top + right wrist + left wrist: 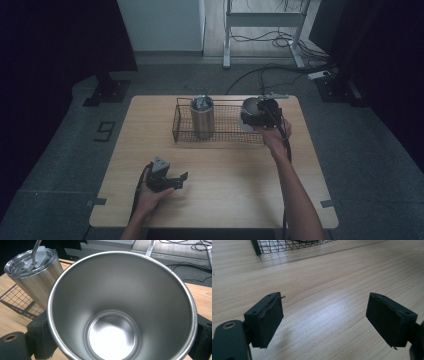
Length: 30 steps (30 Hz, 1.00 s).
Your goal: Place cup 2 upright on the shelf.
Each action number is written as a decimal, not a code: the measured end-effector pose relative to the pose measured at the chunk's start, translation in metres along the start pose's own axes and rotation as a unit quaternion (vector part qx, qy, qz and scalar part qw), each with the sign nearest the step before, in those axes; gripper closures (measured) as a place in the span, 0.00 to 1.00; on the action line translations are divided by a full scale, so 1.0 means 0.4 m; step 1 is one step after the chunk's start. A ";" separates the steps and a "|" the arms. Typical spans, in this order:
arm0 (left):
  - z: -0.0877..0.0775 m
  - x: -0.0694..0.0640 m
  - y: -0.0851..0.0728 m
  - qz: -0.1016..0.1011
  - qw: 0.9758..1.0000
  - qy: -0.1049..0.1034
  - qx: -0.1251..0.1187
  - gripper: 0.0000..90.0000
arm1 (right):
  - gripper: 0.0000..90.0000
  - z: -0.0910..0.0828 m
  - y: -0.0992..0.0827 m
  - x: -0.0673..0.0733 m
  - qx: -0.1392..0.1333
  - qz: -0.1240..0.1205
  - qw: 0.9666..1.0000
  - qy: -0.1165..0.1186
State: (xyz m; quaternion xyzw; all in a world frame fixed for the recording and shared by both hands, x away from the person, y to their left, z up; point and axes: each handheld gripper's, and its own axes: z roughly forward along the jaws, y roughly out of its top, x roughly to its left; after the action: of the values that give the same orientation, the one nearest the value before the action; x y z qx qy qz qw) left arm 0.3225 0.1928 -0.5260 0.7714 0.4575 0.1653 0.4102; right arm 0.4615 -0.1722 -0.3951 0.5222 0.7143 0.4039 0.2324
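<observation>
An open steel cup (250, 113) hangs over the right end of a black wire basket (227, 131), with my right gripper (256, 119) shut on it. In the right gripper view the cup (120, 302) has its mouth toward the camera and is empty, with a black pad (40, 337) pressed against each side. A steel tumbler (202, 117) with a clear lid and a straw stands upright in the basket's left half; it also shows as the tumbler (37, 277) in the right gripper view. My left gripper (182, 181) rests low at the table's front left, open, with nothing between its pads (269, 320).
The wooden table (225, 185) has bare boards between the basket and its front edge. The basket's corner (274, 246) lies far ahead of the left gripper. Beyond the table's far edge, cables and a metal desk frame (262, 30) lie on the floor.
</observation>
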 end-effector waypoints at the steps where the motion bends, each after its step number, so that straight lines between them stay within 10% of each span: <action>1: 0.000 0.000 0.000 0.000 1.000 0.000 0.000 0.16 | 0.09 0.003 0.003 0.000 -0.001 0.000 1.000 0.000; 30: 0.004 0.006 -0.003 -0.001 1.000 -0.005 0.009 0.16 | 0.09 0.104 0.066 -0.005 0.025 -0.007 1.000 -0.008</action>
State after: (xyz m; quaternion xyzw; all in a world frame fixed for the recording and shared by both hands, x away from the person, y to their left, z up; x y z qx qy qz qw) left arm 0.3241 0.1943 -0.5283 0.7754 0.4574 0.1573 0.4060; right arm 0.5081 -0.1568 -0.3971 0.5262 0.7259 0.3801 0.2273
